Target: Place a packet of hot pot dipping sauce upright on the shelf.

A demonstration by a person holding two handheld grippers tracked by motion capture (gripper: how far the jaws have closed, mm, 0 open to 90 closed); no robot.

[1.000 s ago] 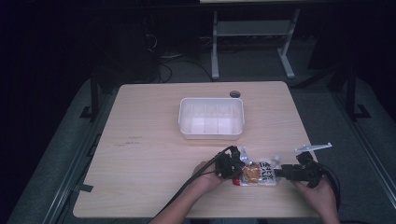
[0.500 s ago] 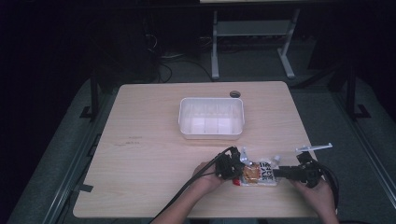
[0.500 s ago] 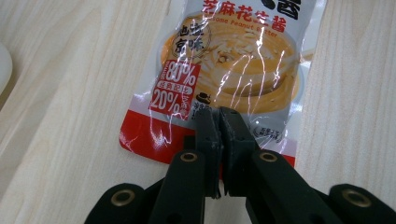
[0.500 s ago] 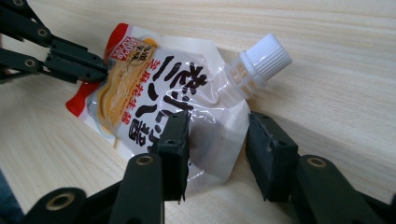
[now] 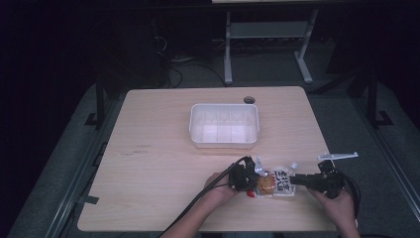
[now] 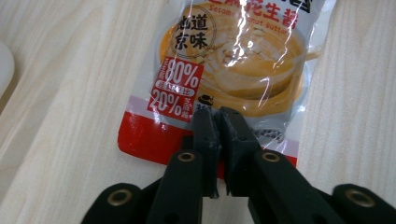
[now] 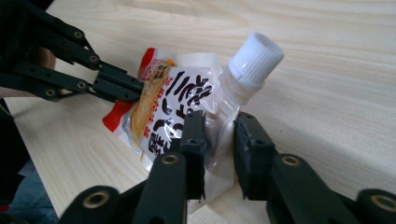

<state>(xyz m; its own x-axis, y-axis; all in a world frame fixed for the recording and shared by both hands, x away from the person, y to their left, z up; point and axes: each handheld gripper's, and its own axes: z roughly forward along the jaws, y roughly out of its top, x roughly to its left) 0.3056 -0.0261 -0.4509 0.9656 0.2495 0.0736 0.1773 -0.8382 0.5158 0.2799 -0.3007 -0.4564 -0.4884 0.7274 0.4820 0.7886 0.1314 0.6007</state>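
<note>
A spouted food pouch (image 5: 275, 182) with a red, orange and white label lies flat on the table near its front edge. My left gripper (image 5: 255, 182) pinches the pouch's red bottom edge (image 6: 140, 140). Its jaws (image 6: 219, 114) have just been opening slightly, with the edge still between them. My right gripper (image 5: 293, 181) comes from the other side. Its jaws (image 7: 219, 119) have just been closing on the clear top of the pouch (image 7: 163, 107), and both pads touch it just below the white screw cap (image 7: 256, 56). The left gripper (image 7: 135, 88) shows in the right gripper view.
A white plastic tub (image 5: 224, 126) stands empty at the table's middle back. A small round hole (image 5: 248, 100) lies behind it. A white bracket-like piece (image 5: 337, 156) lies at the table's right edge. Bare wooden tabletop (image 5: 158, 163) stretches to the left.
The right gripper's jaws look narrower around the pouch's top. Both hands and the pouch stay where they were.
</note>
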